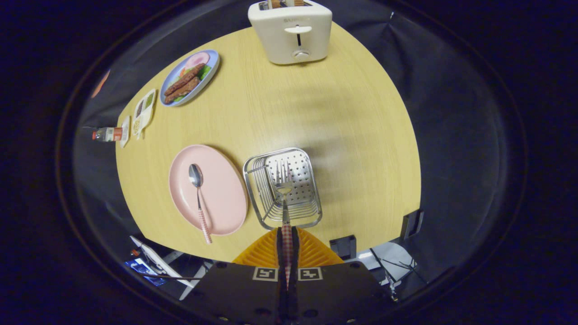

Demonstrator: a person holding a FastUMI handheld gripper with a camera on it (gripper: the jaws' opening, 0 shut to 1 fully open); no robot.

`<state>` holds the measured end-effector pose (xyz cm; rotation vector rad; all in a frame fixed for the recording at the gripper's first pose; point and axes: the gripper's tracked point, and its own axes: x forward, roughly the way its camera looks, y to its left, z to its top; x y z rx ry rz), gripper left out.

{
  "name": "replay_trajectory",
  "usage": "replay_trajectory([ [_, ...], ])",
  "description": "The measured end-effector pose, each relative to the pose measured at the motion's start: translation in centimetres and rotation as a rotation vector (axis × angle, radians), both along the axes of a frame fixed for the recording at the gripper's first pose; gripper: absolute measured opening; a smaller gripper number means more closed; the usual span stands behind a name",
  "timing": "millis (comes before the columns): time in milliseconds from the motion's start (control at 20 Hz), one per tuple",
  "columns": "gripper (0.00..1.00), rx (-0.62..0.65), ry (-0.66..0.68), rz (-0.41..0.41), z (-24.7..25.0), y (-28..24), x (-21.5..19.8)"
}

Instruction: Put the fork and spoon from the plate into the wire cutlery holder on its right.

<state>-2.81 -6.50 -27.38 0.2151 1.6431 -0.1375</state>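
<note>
My fingers (274,253) hid most of the fork (284,189) handle. The toaster (290,31) top was cut off; the condiment packets (143,110) were too small to identify.

Gripper (287,234): raised above the table, pointing forward and down. Both fingers (271,250) are drawn together, pressing on the checked handle of the fork (284,189) between them. Fork projects straight ahead of the fingertips, tines foremost. No hand or sleeve is visible.
</note>
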Motion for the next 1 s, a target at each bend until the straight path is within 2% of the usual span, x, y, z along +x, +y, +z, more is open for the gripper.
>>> replay_trajectory([
  [150,0.01,-0.007,0.016,-0.014,-0.7,0.0,0.4],
  [300,0.1,-0.008,0.01,-0.01,-0.7,0.2,0.8],
  [450,0.12,0.001,-0.016,-0.006,-0.3,0.4,1.0],
  [550,0.28,0.009,-0.059,-0.01,0.3,0.5,1.3],
  [700,0.55,0.015,-0.193,0.003,2.0,0.6,2.8],
  [850,0.82,0.022,-0.413,0.073,5.3,1.7,4.9],
  [900,0.95,0.012,-0.503,0.104,6.6,2.2,5.8],
  [1000,0.96,0.006,-0.68,0.154,9.2,3.7,6.7],
])
